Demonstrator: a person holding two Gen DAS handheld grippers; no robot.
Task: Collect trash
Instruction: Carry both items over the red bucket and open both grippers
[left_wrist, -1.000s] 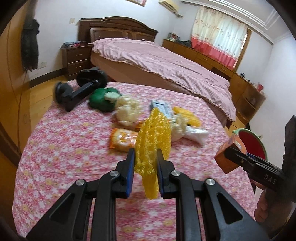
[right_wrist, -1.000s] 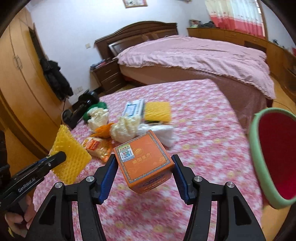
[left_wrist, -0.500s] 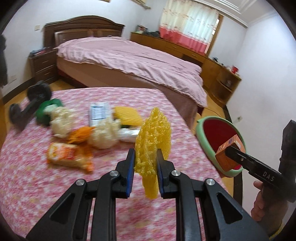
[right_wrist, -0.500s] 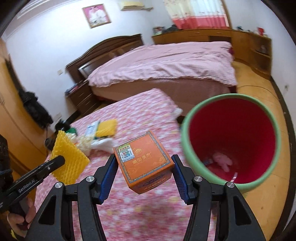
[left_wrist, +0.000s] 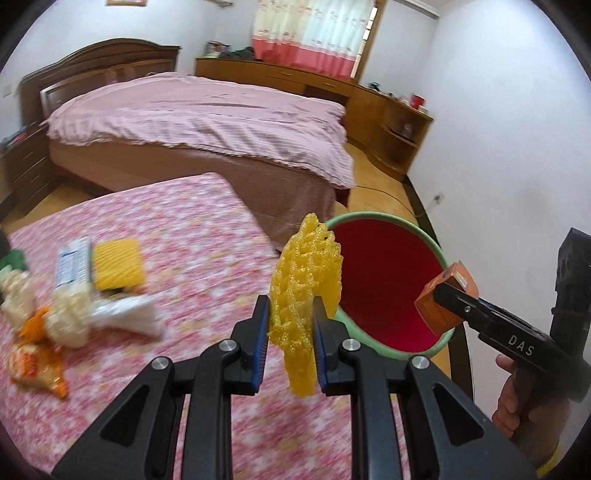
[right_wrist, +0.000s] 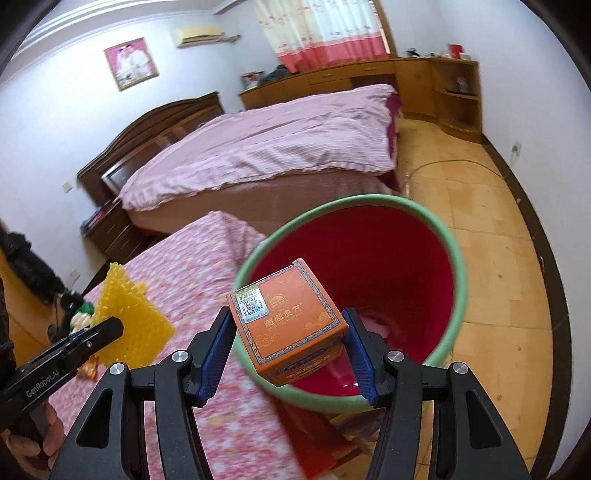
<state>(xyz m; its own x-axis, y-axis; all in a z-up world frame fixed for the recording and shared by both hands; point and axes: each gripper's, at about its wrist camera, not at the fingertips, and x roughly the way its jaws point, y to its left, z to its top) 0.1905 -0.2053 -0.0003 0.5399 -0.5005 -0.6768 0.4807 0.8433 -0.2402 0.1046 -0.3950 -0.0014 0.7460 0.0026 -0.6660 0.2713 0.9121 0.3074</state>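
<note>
jaws of the left gripper (left_wrist: 290, 345) are clamped on a yellow foam fruit net (left_wrist: 304, 291), which stands upright between the blue pads and juts above them. jaws of the right gripper (right_wrist: 290, 356) are pressed against the two sides of an orange carton (right_wrist: 288, 319), tilted with one corner down. both items are held in the air at the edge of the tabletop (left_wrist: 184, 236), which is covered by a pink floral cloth. the red bin with a green rim (right_wrist: 452, 258) is set on the floor just beside that edge; the carton is seen against the bin's near rim and mouth, and the net is seen just short of the rim in the left wrist view. a little pale litter is seen at the bottom of the bin. more rubbish is left on the tabletop well apart from the bin: a yellow corrugated pad (left_wrist: 117, 264), a white packet (left_wrist: 72, 267), pale crumpled foam nets (left_wrist: 70, 319) and an orange snack wrapper (left_wrist: 35, 365). open wooden floor (right_wrist: 491, 236) is seen beyond the bin, between the bed (left_wrist: 207, 125) and the wall.
</note>
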